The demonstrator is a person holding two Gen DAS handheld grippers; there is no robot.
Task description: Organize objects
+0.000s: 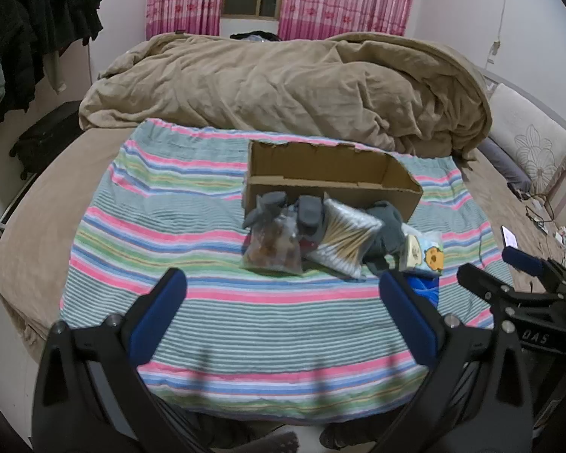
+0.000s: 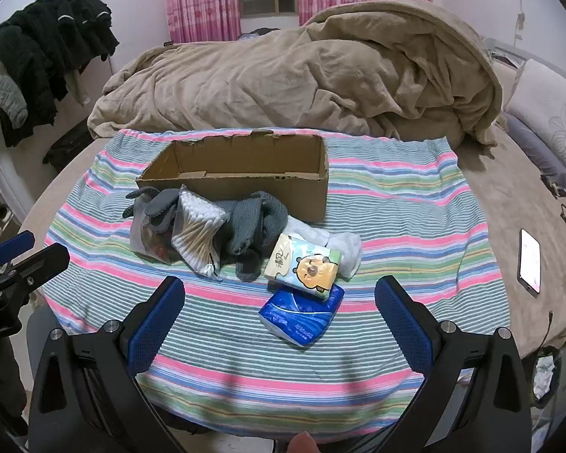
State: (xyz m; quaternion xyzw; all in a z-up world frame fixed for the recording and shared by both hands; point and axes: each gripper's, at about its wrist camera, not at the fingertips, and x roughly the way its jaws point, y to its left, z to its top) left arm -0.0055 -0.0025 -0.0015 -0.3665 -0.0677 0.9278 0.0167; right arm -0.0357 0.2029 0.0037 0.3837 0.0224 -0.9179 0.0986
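Observation:
An open cardboard box (image 1: 332,177) (image 2: 245,177) sits on a striped cloth (image 1: 207,264) (image 2: 396,234) on the bed. In front of it lies a pile: a clear bag of snacks (image 1: 273,249) (image 2: 147,239), a pack of cotton swabs (image 1: 345,241) (image 2: 198,232), grey knitted socks (image 1: 386,226) (image 2: 253,222), a white cloth (image 2: 343,245), a bear-print tissue pack (image 1: 424,255) (image 2: 305,268) and a blue tissue pack (image 2: 302,311) (image 1: 428,287). My left gripper (image 1: 283,317) is open and empty, short of the pile. My right gripper (image 2: 281,321) is open, with the blue tissue pack between its fingers' line of sight.
A crumpled tan duvet (image 1: 290,87) (image 2: 302,79) lies behind the box. A phone (image 2: 530,256) (image 1: 509,236) and cables lie on the bed at the right. Dark clothes (image 1: 41,19) (image 2: 49,49) hang at the left. The other gripper shows in each view's edge.

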